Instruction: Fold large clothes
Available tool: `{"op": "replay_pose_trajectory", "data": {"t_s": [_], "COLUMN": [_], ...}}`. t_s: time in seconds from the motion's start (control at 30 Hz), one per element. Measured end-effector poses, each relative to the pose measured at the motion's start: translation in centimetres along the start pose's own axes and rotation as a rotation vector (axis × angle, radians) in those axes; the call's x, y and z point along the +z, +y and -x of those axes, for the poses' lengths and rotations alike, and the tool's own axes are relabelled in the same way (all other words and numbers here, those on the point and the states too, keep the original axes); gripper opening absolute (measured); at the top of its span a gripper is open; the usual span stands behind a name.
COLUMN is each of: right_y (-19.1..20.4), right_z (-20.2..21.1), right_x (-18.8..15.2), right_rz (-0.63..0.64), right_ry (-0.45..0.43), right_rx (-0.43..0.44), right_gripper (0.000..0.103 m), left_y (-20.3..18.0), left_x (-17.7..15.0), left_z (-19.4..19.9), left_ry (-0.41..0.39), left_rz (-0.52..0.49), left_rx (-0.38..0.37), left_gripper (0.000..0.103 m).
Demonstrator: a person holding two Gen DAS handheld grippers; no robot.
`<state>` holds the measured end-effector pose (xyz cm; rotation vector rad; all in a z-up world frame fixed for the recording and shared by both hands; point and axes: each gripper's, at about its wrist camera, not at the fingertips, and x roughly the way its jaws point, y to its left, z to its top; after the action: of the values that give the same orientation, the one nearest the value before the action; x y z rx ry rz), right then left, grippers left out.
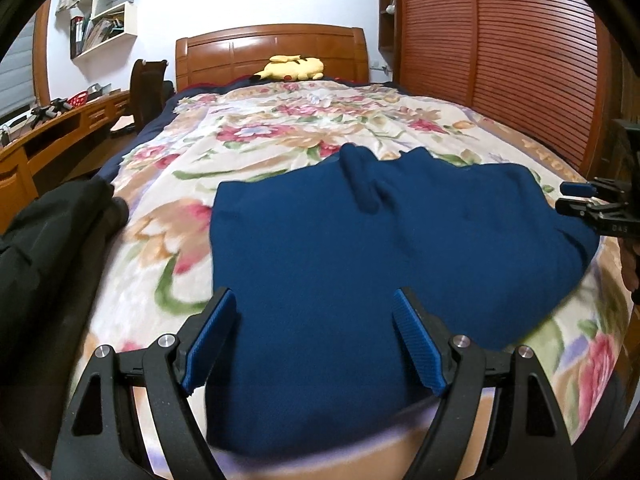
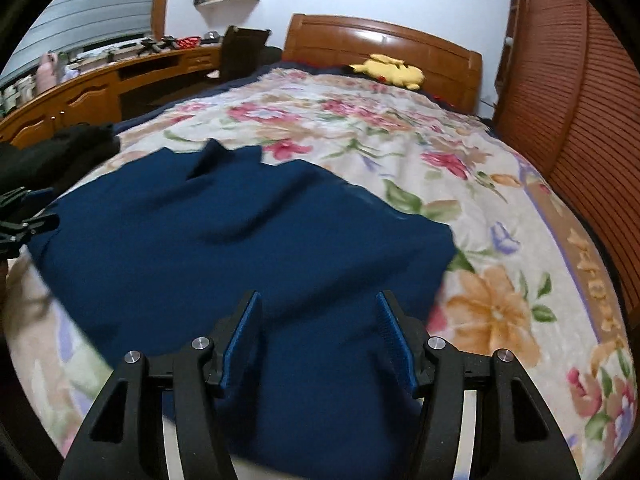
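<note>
The blue garment (image 1: 380, 240) lies on the floral bedspread (image 1: 280, 128) at the near end of the bed, already gathered into a compact, roughly rectangular shape with its sides turned in, and a rolled ridge of cloth, perhaps a sleeve or collar, lies across its far edge. That suggests the first folds are done, though the far edge looks uneven and the whole is not yet a neat stack. The left gripper (image 1: 314, 340) hovers over the near edge with its jaws wide and nothing between them; the right gripper (image 2: 318, 336) hangs above the garment's right part, jaws parted and empty. What probably remains is a last fold and some smoothing. A dark garment (image 1: 52, 232) bunched at the left looks unfolded.
</note>
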<state>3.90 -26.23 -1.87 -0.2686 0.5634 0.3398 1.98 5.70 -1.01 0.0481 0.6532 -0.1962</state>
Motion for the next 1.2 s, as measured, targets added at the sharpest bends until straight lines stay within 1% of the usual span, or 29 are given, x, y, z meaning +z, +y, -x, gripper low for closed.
{"op": "replay_pose_trajectory", "data": {"t_s": [0.1, 0.2, 0.37, 0.47, 0.53, 0.67, 0.8, 0.9, 1.03, 1.2], "right_y": [1.5, 2.0, 3.4, 4.3, 4.6, 4.8, 5.2, 5.1, 4.1, 4.8], "right_z": [0.4, 0.2, -1.0, -1.3, -1.3, -2.9, -4.9, -5.2, -5.6, -5.7], "right_x": [-0.6, -0.5, -0.1, -0.3, -0.7, -1.0, -2.0, -2.0, -1.8, -2.2], "right_rz": [0.021, 0.019, 0.01, 0.04, 0.046, 0.079, 0.082, 0.072, 0.024, 0.037], "right_ry": [-0.007, -0.029, -0.042, -0.034, -0.028, -0.011, 0.023, 0.023, 0.023, 0.001], "right_rx": [0.037, 0.054, 0.107, 0.094, 0.102, 0.084, 0.078, 0.077, 0.12, 0.095], "right_gripper": [0.061, 0.061, 0.061, 0.061, 0.061, 0.061, 0.061, 0.061, 0.061, 0.061], "left_y": [0.7, 1.3, 1.9, 1.8, 1.8, 2.0, 1.9, 2.0, 2.1, 2.3], "left_x": [-0.9, -1.4, -2.2, -2.3, -2.4, -2.7, -2.7, -2.8, -3.1, -3.8], "left_z": [0.3, 0.4, 0.1, 0.2, 0.2, 0.1, 0.0, 0.1, 0.2, 0.7], "left_ry": [0.012, 0.023, 0.044, 0.047, 0.049, 0.061, 0.064, 0.064, 0.063, 0.062], "left_rz": [0.021, 0.039, 0.062, 0.062, 0.059, 0.055, 0.049, 0.051, 0.063, 0.077], "left_rx": [0.008, 0.006, -0.001, -0.003, -0.003, -0.01, -0.015, -0.013, -0.013, -0.002], "left_gripper": [0.081, 0.081, 0.081, 0.081, 0.081, 0.081, 0.081, 0.081, 0.081, 0.081]}}
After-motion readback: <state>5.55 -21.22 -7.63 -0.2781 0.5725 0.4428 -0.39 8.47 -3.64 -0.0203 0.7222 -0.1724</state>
